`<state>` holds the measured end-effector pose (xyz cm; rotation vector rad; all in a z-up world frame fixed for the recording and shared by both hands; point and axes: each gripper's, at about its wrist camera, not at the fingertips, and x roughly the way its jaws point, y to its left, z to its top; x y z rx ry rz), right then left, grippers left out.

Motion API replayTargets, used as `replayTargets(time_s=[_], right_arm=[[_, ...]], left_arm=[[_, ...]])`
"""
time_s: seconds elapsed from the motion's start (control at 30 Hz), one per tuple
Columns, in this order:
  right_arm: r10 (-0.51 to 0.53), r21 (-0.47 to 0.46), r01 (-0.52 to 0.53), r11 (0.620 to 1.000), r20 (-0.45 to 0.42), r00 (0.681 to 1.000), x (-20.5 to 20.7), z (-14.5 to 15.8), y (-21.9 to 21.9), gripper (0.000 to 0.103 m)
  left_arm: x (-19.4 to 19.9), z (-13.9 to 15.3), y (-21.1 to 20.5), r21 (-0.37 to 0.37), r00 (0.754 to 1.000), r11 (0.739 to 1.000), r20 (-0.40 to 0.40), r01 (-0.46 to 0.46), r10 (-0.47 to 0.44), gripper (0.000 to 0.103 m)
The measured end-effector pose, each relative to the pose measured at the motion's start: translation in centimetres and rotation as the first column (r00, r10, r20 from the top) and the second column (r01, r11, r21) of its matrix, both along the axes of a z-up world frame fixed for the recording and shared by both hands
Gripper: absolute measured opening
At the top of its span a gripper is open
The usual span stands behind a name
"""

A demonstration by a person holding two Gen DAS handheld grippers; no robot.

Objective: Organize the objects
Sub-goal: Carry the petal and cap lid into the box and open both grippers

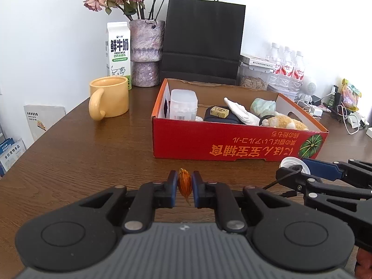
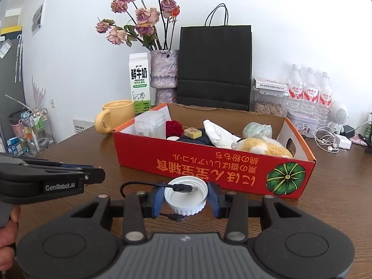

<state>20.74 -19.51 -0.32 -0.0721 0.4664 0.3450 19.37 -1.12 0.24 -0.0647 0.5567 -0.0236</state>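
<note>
A red cardboard box [image 1: 232, 144] stands on the brown wooden table [image 1: 93, 153]; it also shows in the right wrist view [image 2: 209, 169]. It holds a clear plastic container [image 1: 183, 104], a plush toy [image 1: 283, 121] and several other items. My left gripper [image 1: 184, 186] is shut on a small orange dried petal [image 1: 185, 184], in front of the box. My right gripper [image 2: 186, 197] is shut on a white plastic cap [image 2: 186, 195], open side up, with a black USB cable [image 2: 181, 187] lying across it. The right gripper also shows at the right edge of the left wrist view [image 1: 300, 169].
A yellow mug [image 1: 109, 97], a milk carton [image 1: 118, 51], a vase of dried roses [image 1: 146, 53] and a black paper bag [image 1: 202, 41] stand behind the box. Water bottles [image 2: 309, 90], earphones [image 2: 325, 139] and chargers lie at the right.
</note>
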Motion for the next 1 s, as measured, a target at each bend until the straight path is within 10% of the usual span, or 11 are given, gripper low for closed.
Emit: replayTargets(time_s=[1.0], right_arm=[[-0.049, 0.059, 0.044, 0.997, 0.098, 0.994, -0.2, 4.2, -3.4, 0.039]], left_arm=[[1.1, 5.1, -4.2, 0.051, 0.993, 0.998, 0.111, 0.044, -0.049, 0.014]])
